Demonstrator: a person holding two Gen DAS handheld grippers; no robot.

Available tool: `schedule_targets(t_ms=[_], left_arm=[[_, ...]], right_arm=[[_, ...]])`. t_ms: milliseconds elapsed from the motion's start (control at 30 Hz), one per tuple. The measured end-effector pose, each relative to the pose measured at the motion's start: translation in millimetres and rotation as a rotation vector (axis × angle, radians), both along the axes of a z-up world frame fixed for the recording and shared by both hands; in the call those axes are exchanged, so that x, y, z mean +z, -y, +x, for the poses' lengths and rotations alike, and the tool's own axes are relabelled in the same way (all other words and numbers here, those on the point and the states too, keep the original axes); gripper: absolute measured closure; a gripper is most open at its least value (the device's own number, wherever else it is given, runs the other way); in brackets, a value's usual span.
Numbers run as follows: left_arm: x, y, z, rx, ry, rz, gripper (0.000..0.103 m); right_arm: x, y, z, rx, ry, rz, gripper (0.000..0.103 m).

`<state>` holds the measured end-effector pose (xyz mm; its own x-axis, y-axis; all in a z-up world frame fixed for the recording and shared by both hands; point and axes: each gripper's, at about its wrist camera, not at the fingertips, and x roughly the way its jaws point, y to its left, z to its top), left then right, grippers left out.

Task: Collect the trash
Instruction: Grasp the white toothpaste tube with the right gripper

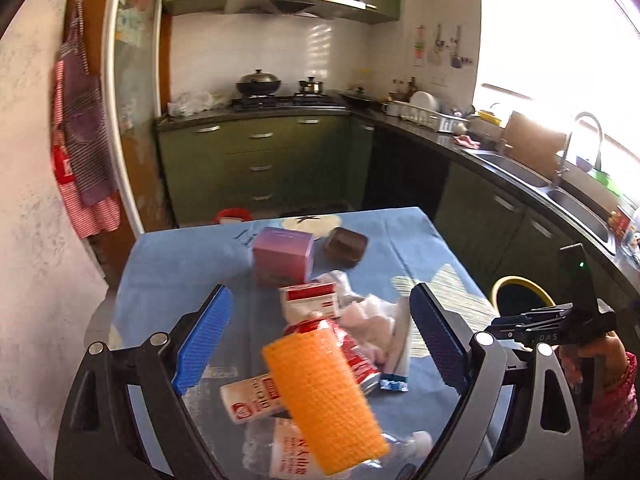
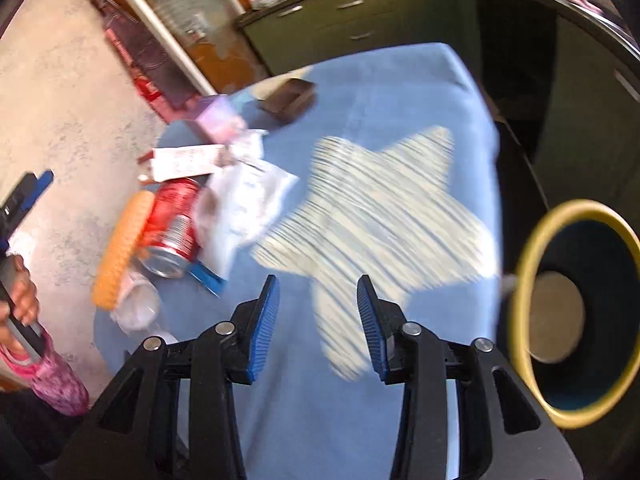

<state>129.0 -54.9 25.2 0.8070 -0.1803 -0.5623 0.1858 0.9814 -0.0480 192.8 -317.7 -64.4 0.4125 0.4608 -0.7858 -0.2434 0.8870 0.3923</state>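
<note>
Orange sponge (image 1: 325,402) lower centre: left gripper (image 1: 320,344) wide open, empty; right gripper (image 2: 318,326) part-open, empty (blurred). Close squarely on the sponge, then carry to bin (image 2: 576,312).

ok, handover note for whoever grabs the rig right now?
Left gripper: open, empty, above the trash pile.
Right gripper: open, empty, over bare tablecloth.
Pile at the table's left side: orange sponge, red can, plastic bottle, white cartons, crumpled wrappers; pink box and brown tray behind.
Yellow-rimmed bin off the table's right edge, looks empty.
Done: nothing visibly binned. Left: everything.
</note>
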Motion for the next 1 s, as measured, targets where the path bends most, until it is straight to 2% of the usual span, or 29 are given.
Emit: schedule_targets(t_ms=[167, 300, 700, 867, 1000], left_arm=[[-16.9, -32.5, -11.8, 0.062, 0.003, 0.011, 0.013], [-25.1, -36.5, -20.0, 0.056, 0.0, 0.001, 0.012], [-42.5, -49.9, -19.2, 0.038, -0.017, -0.039, 0.011], [-41.3, -53.5, -20.3, 0.043, -0.014, -0.046, 0.011], [-41.2, -54.1, -20.9, 0.045, -0.012, -0.046, 0.011]], right_arm=[[10.0, -57.9, 30.2, 0.035, 0.013, 0.036, 0.064], [4.0, -84.3, 45.4, 0.031, -0.025, 0.003, 0.064], [-16.6, -97.3, 58.9, -0.007, -0.085, -0.043, 0.065], [-18.6, -102.8, 60.4, 0.001, -0.089, -0.033, 0.085], [-11.1, -103.4, 53.5, 0.011, -0.058, -0.033, 0.088]])
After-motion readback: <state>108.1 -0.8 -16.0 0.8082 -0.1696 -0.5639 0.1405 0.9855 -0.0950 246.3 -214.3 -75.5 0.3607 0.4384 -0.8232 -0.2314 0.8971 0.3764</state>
